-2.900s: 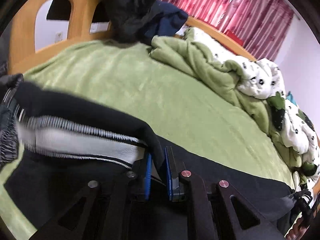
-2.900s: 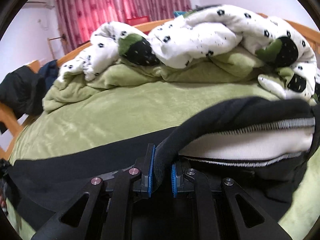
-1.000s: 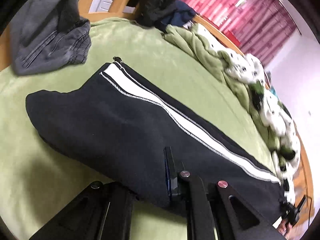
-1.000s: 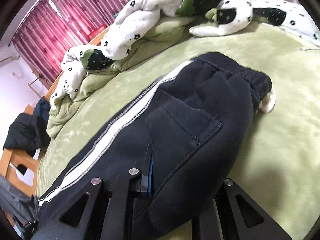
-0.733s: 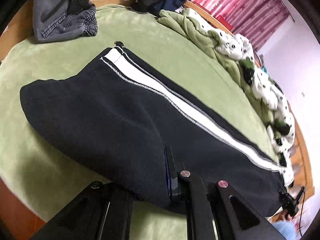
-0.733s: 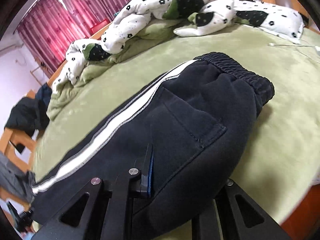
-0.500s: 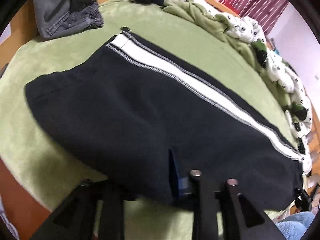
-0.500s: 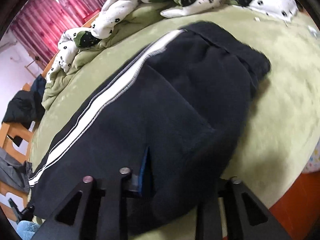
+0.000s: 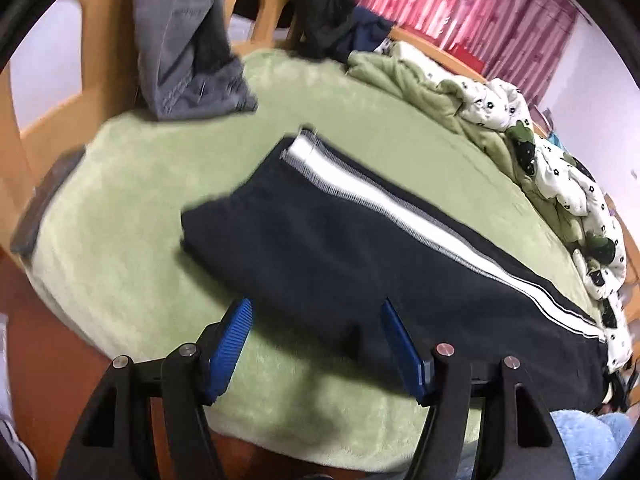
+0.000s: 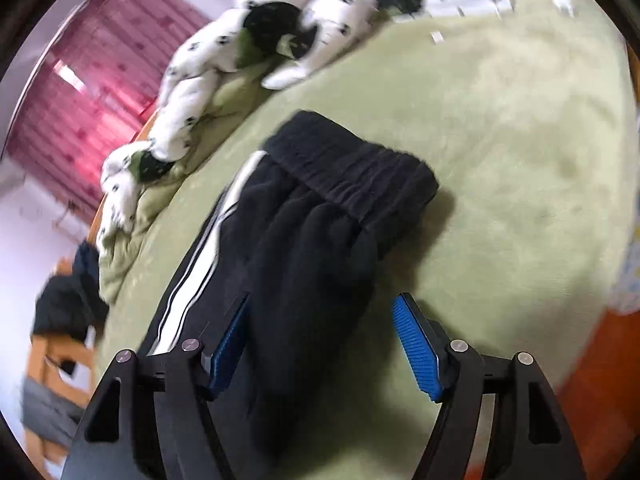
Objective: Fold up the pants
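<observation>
Black pants (image 9: pixel 360 256) with a white side stripe lie flat and folded lengthwise on the green bed. Their leg ends sit at centre left in the left wrist view. The elastic waistband (image 10: pixel 352 168) shows in the right wrist view. My left gripper (image 9: pixel 316 336) hangs over the near edge of the pants near the leg ends, its jaws opening, the blue pads (image 9: pixel 232 340) apart and off the cloth. My right gripper (image 10: pixel 320 340) is near the waist end, jaws opening too; the near fold of the pants (image 10: pixel 304 280) lies between its pads without being pinched.
Grey trousers (image 9: pixel 188 40) hang over the wooden footboard (image 9: pixel 48 120). A rumpled green blanket (image 9: pixel 420 84) and a white spotted duvet (image 10: pixel 248 52) lie along the far side. Dark clothes (image 9: pixel 328 12) drape on the frame. The bed edge and red floor (image 10: pixel 600 380) are close below.
Both grippers let go of the pants and opened wide. Both pulled back toward the near bed edge, and the pants now lie free on the bed.
</observation>
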`<action>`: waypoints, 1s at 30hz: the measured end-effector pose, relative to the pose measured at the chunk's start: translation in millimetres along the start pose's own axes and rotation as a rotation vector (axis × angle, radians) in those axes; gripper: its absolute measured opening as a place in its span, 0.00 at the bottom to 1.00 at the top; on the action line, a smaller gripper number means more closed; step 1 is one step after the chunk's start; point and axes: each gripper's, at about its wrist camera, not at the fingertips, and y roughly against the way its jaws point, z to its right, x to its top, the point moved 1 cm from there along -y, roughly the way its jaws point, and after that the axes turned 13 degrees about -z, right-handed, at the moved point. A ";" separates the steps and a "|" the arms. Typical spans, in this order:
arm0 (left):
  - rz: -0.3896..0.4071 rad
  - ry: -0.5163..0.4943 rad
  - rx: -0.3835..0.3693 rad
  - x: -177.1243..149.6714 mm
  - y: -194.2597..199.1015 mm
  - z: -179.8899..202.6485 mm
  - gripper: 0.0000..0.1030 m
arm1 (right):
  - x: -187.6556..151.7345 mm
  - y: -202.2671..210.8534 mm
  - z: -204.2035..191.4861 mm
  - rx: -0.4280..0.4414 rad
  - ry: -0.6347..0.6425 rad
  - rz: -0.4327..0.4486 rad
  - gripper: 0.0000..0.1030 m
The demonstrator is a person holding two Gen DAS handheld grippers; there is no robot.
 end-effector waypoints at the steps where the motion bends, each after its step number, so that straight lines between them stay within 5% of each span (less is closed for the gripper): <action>1: 0.023 -0.024 0.024 3.5 5.5 3.2 0.63 | 5.4 -9.8 -0.2 0.011 -0.026 -0.009 0.69; 2: 0.044 -0.035 0.046 6.9 10.3 5.5 0.63 | 13.6 -19.0 -2.2 0.012 -0.053 -0.012 0.68; 5: 0.070 -0.066 0.071 18.2 20.1 9.6 0.63 | 35.1 -15.8 -18.7 -0.073 -0.046 0.047 0.40; 7: 0.076 -0.087 0.081 23.6 22.4 14.6 0.63 | 48.8 0.9 -39.7 -0.059 0.086 0.088 0.35; 10: 0.088 -0.126 0.073 28.1 20.2 24.6 0.63 | 52.3 25.8 -59.3 -0.059 0.232 0.164 0.36; 15: 0.017 -0.085 -0.068 42.3 -0.6 30.5 0.63 | 47.6 -12.0 -32.5 -0.249 0.187 0.004 0.50; 18: -0.006 -0.102 -0.055 55.4 -14.4 37.8 0.63 | 24.5 -4.7 -8.1 -0.291 0.156 0.018 0.61; 22: 0.014 -0.158 -0.045 78.5 -29.9 45.8 0.63 | -10.0 22.6 -1.4 -0.356 0.157 0.066 0.62; 27: -0.037 -0.096 0.037 113.6 -62.9 33.7 0.63 | -34.9 56.9 -47.5 -0.429 0.253 0.153 0.62; 30: -0.059 -0.047 -0.028 132.8 -80.6 21.1 0.62 | -37.8 52.9 -106.5 -0.381 0.360 0.154 0.62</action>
